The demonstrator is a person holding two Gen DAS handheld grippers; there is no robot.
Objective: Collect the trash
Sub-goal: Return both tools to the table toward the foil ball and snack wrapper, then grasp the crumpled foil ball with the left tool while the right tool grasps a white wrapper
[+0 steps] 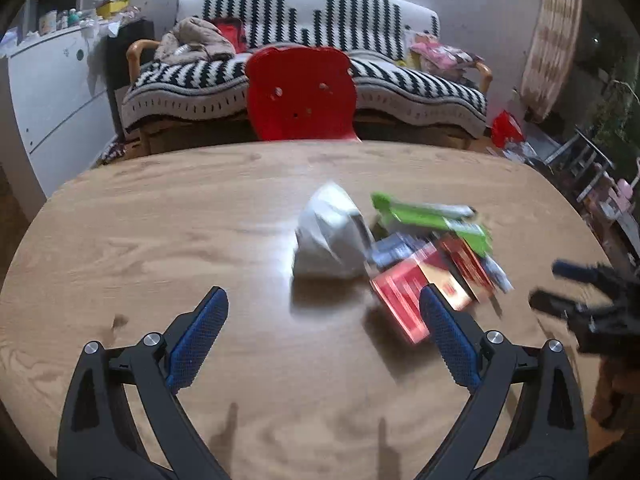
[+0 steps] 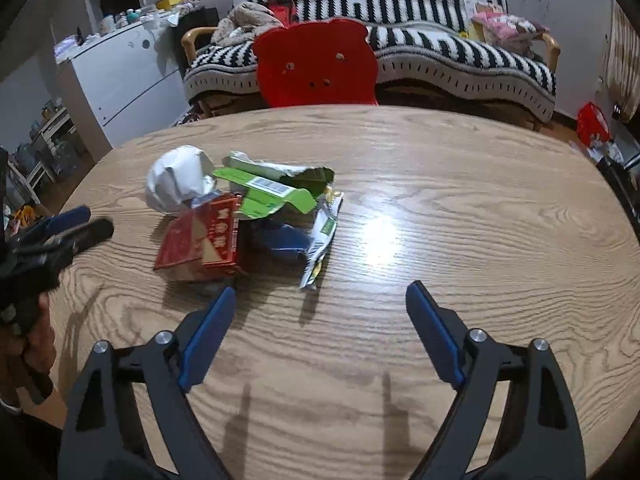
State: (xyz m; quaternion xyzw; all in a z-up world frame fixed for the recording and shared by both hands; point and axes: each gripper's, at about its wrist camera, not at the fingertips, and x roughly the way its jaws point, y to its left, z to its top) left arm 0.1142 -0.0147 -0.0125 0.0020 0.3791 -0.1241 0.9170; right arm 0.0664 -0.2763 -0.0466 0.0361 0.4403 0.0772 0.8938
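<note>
A pile of trash lies on the round wooden table (image 1: 160,240). It holds a crumpled white paper bag (image 1: 330,234), a red carton (image 1: 404,300), a green carton (image 1: 432,216), a blue packet (image 2: 286,240) and a silver-green wrapper (image 2: 324,236). The white bag (image 2: 178,182), red carton (image 2: 200,242) and green carton (image 2: 264,194) also show in the right wrist view. My left gripper (image 1: 324,300) is open and empty just short of the pile. My right gripper (image 2: 320,300) is open and empty, near the wrapper's front end.
A red chair (image 1: 300,92) stands at the table's far edge (image 2: 360,112), with a striped sofa (image 1: 304,60) behind it. A white cabinet (image 1: 48,92) is at the left. Each gripper appears at the side of the other's view (image 1: 568,292) (image 2: 76,224).
</note>
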